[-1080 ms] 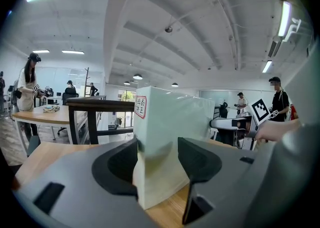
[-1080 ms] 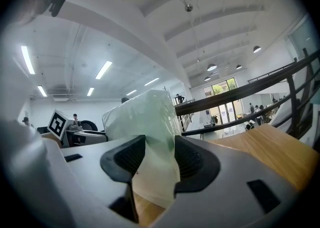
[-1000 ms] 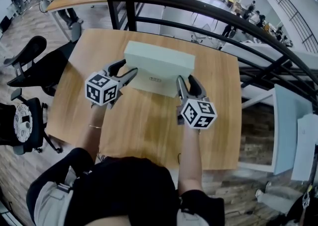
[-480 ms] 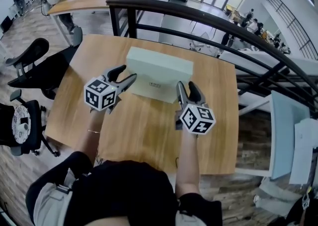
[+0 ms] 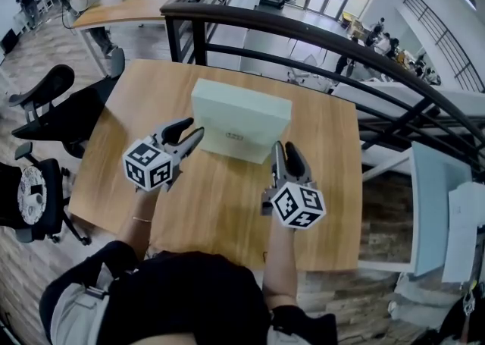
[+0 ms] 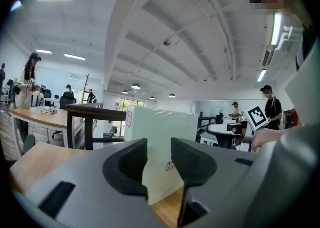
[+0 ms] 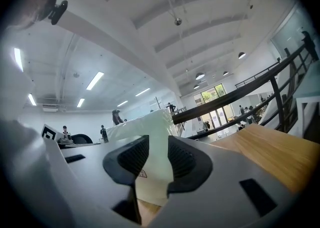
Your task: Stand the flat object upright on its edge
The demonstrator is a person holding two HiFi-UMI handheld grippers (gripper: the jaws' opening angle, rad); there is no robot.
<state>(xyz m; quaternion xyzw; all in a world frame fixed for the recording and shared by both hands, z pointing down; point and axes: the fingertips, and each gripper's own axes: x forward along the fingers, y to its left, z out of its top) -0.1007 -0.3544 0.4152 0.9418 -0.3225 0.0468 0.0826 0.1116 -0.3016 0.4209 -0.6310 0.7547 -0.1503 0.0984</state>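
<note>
The pale green flat box [image 5: 239, 114] stands on one long edge near the middle of the wooden desk [image 5: 212, 207]. Its broad labelled face is turned toward the person and its narrow top edge faces up. Nothing props it, and it looks upright rather than leaning.

The left tongs [image 5: 187, 130] sit just off the box's left end and the right tongs [image 5: 284, 152] just off its lower right corner. Neither touches it. Both pairs of jaws have just been closing and now stand partly apart with nothing between the pads. Each gripper view shows the box beyond the gap, not in it.

The standing itself appears done, so the step in hand is most likely letting go and clearing away. The next move calls for drawing both tongs straight back toward the person, low and level. The right tongs are the nearer to a corner and need the most care. A box this thin on its edge would probably tip from a light nudge.
</note>
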